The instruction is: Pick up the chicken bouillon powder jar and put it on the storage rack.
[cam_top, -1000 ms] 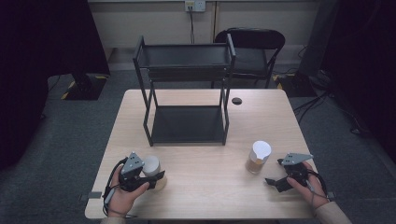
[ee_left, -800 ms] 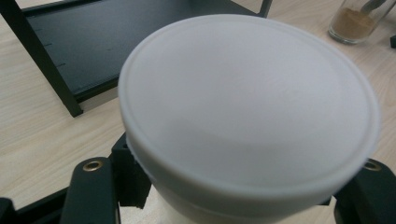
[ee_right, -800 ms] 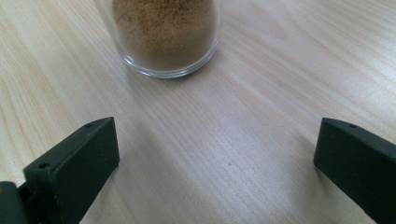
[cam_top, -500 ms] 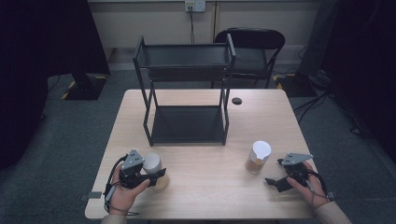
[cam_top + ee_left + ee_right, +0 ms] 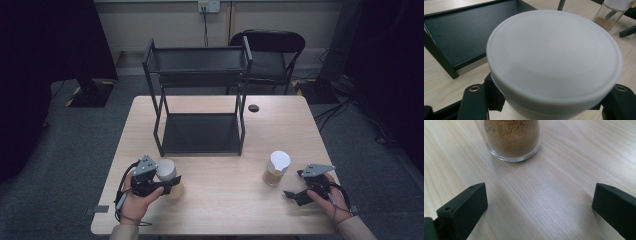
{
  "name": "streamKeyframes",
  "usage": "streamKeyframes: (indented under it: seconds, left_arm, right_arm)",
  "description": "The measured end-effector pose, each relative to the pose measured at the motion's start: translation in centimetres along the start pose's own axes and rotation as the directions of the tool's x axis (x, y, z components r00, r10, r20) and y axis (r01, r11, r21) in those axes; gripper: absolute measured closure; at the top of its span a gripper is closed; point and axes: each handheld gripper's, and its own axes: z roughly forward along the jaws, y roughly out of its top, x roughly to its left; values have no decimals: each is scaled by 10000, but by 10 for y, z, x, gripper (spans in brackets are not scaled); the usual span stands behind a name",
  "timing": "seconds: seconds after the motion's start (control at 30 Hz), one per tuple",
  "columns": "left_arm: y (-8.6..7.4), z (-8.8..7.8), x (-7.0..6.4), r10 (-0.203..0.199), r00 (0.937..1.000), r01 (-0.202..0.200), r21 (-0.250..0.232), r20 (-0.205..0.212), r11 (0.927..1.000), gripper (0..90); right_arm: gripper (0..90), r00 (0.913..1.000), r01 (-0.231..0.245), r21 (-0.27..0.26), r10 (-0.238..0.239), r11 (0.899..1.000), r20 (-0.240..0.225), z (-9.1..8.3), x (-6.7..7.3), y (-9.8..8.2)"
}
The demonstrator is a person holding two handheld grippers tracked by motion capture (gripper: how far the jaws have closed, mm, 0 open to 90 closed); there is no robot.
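While my left claw (image 5: 167, 186) sits at the near left of the surface (image 5: 225, 200), in front of the black rack (image 5: 200, 107) and toward its left leg, its jaws are pressed against the sides of a white-lidded jar (image 5: 167, 172). From the left gripper view the white lid (image 5: 554, 57) bulks large between my two black jaws, which pinch the jar just below the lid's rim, one on each side. The jar stands upright on the wood, close to the front edge of the rack's lower shelf (image 5: 461, 37).

Moving rightward along the front of the rack, the middle of the surface lies bare wood. Further right, past the rack's front right leg, a second jar (image 5: 276, 168) stands upright, glass-walled with a white lid and brown powder in its lower part. Seen from the right gripper view, its glass base (image 5: 512, 137) holds the brown grains and rests on the wood ahead of my jaws.

My right claw (image 5: 292, 195) lies just to the right of that second jar, low over the surface, its jaws spread wide with only wood grain between them, apart from the jar. A small dark disc (image 5: 253, 108) rests on the surface just right of the rack's back right leg.
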Motion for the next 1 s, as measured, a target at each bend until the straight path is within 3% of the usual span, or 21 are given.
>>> streamKeyframes:
  seconds: [0.13, 0.47, 0.8, 1.0]
  left_arm:
    - [2, 4, 3, -189, 9998, 190, -84, 106, 9998, 345]
    - [15, 15, 1, -151, 9999, 151, 70, -71, 9999, 346]
    - [25, 28, 7, -322, 9994, 321, -112, -124, 9994, 346]
    - [30, 33, 7, -230, 9993, 229, -62, -302, 9997, 346]
  right_arm:
    - [0, 10000, 0, 0, 0, 10000, -1, 0, 0, 0]
    - [0, 10000, 1, -1, -1, 10000, -1, 0, 0, 0]
    - [0, 10000, 0, -1, 0, 10000, -1, 0, 0, 0]
    - [0, 10000, -1, -1, 1, 10000, -1, 0, 0, 0]
